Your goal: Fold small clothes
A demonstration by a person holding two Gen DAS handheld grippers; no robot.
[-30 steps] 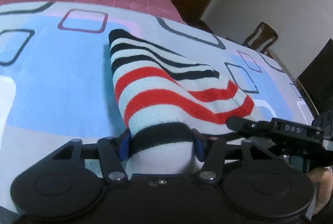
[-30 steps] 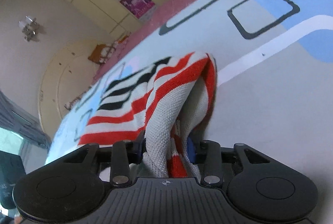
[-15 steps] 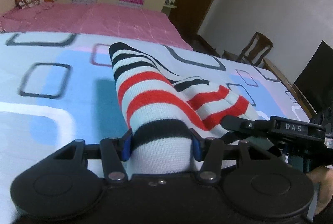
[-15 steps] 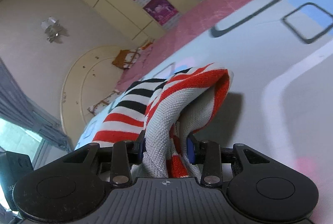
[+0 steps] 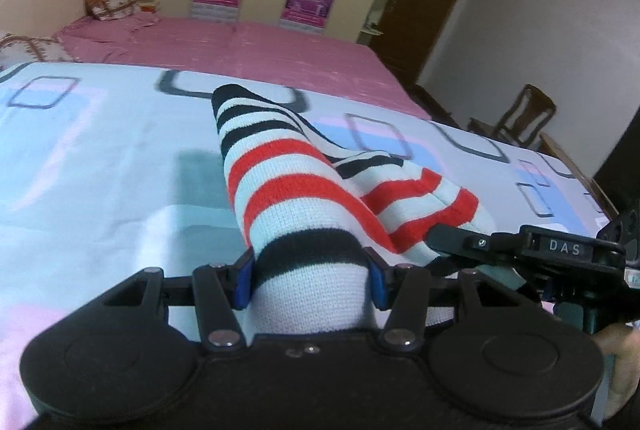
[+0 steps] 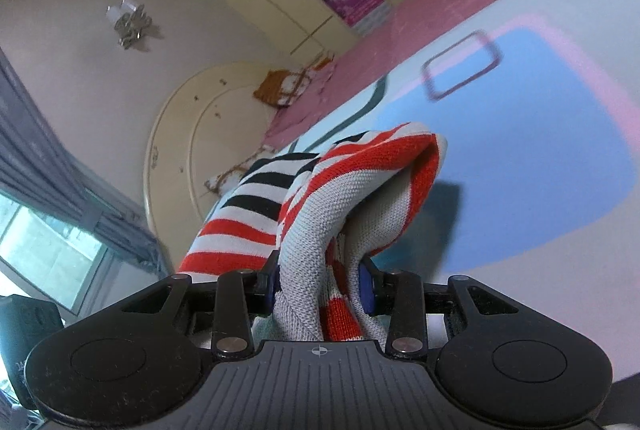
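Garment (image 5: 296,198), a striped knit piece, appears in the left wrist view clamped between the half-spread pads of the left gripper (image 5: 310,280) at its black band, with its far end draped down to the sheet (image 5: 100,170) of the bed and the right gripper (image 5: 436,234) gripping its red-striped edge just beside. Right wrist view shows the right gripper (image 6: 320,286) narrowly closed on a bunched fold of the garment (image 6: 352,198), raised clear of the sheet (image 6: 540,170). Judged step: carrying the held edge over for a fold; next move calls for lowering both corners evenly onto the lying part before release.

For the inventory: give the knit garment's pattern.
The garment has red, black and pale stripes; the left wrist view shows it best.
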